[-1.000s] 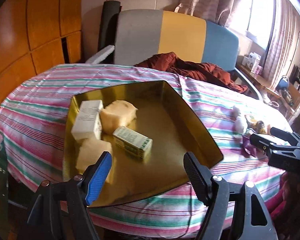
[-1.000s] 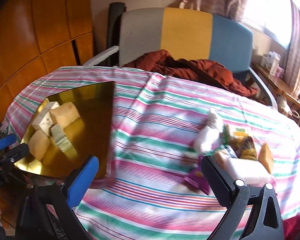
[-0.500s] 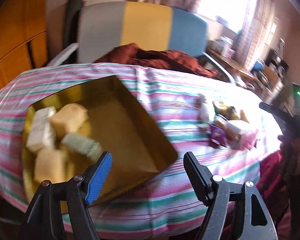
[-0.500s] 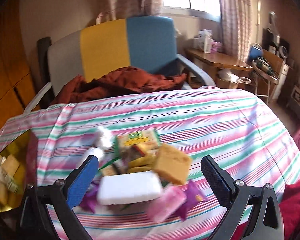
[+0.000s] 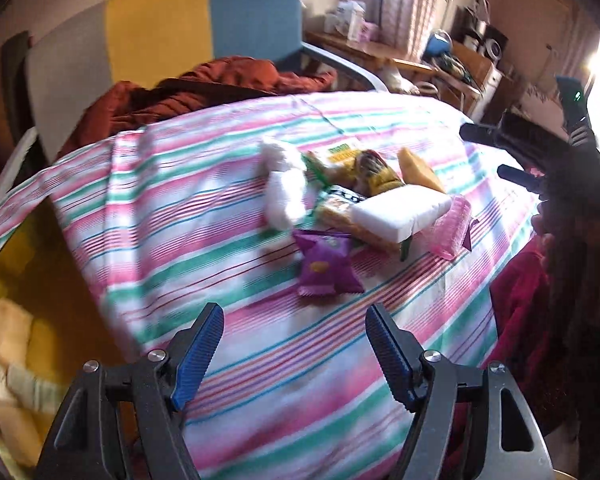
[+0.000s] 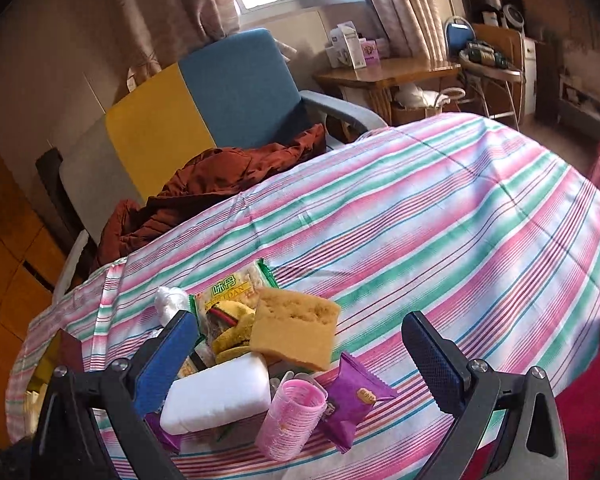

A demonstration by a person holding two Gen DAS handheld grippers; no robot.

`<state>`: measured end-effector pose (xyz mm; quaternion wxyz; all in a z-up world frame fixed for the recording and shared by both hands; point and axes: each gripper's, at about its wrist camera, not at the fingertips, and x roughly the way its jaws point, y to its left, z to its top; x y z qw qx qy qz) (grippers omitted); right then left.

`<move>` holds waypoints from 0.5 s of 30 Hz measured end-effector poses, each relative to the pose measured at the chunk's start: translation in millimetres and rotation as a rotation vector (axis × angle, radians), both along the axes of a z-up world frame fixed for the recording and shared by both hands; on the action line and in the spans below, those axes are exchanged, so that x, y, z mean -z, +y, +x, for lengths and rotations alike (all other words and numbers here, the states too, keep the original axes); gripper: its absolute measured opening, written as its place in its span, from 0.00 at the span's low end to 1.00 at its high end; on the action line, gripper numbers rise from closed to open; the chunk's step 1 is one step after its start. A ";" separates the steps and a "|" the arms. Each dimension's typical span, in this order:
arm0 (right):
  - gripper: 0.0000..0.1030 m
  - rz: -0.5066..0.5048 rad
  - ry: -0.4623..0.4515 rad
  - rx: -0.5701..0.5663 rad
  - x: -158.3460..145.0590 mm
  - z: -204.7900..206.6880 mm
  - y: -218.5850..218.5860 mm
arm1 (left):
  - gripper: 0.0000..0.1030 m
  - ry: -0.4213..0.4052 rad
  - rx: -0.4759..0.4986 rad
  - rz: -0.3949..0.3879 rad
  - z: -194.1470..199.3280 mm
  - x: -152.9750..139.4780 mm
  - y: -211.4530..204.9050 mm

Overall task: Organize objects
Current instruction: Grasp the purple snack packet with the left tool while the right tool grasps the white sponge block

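**Tray partly filled, a heap still waiting on the cloth**

At the far left of the left wrist view, the shiny gold metal tray (image 5: pixel 40 280) sat on the worktop covered with a pink, green and white striped cloth (image 5: pixel 220 240). It already held a few pale yellow sponge blocks (image 5: pixel 8 336) and what looked like small cartons, though blur there left their details unclear. That much of the sorting appeared done.

The left gripper (image 5: pixel 294 354) hovered above bare cloth with its blue-padded jaws spread and nothing between them; they had just closed in a little.

Further right lay the unsorted pile, well apart from the tray. It held a fluffy white bundle (image 5: pixel 282 192), a purple foil snack packet (image 5: pixel 326 266), a white rectangular foam block (image 5: pixel 400 210), a green-edged cracker packet (image 6: pixel 236 290), a tan porous sponge slab (image 6: pixel 296 330) and a pink mesh hair roller (image 6: pixel 290 420). A second purple packet (image 6: pixel 356 400) lay beside the roller.

The right gripper (image 6: pixel 296 364) hung just over this heap, its jaws wide apart, pinching nothing. The foam block and the roller sat between and beneath its pads, yet the view did not settle whether either pad touched them.

Judging by this layout, most of the work remained: every piece in the pile still needed a place, and the tray had room.
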<state>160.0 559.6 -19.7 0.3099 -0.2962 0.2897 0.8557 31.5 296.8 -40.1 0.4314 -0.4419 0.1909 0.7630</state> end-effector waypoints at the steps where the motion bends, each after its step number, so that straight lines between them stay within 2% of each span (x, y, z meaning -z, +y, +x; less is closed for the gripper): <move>1: 1.00 -0.012 0.000 -0.001 1.3 -0.4 0.8 | 0.72 0.000 0.005 -0.017 -1.1 4.3 8.8; 11: 1.00 -0.025 0.007 -0.036 2.2 -2.9 -0.2 | 0.70 -0.057 0.035 -0.085 -20.2 40.6 67.5; 12: 1.00 -0.026 0.007 -0.040 2.3 -3.1 -0.4 | 0.67 -0.061 0.038 -0.085 -22.0 43.1 70.1; 14: 1.00 -0.025 0.006 -0.047 2.4 -3.9 -0.9 | 0.52 -0.067 0.038 -0.096 -25.8 50.2 75.4; 15: 1.00 -0.026 0.004 -0.052 2.8 -4.5 -1.0 | 0.48 -0.088 0.034 -0.098 -28.0 54.8 76.0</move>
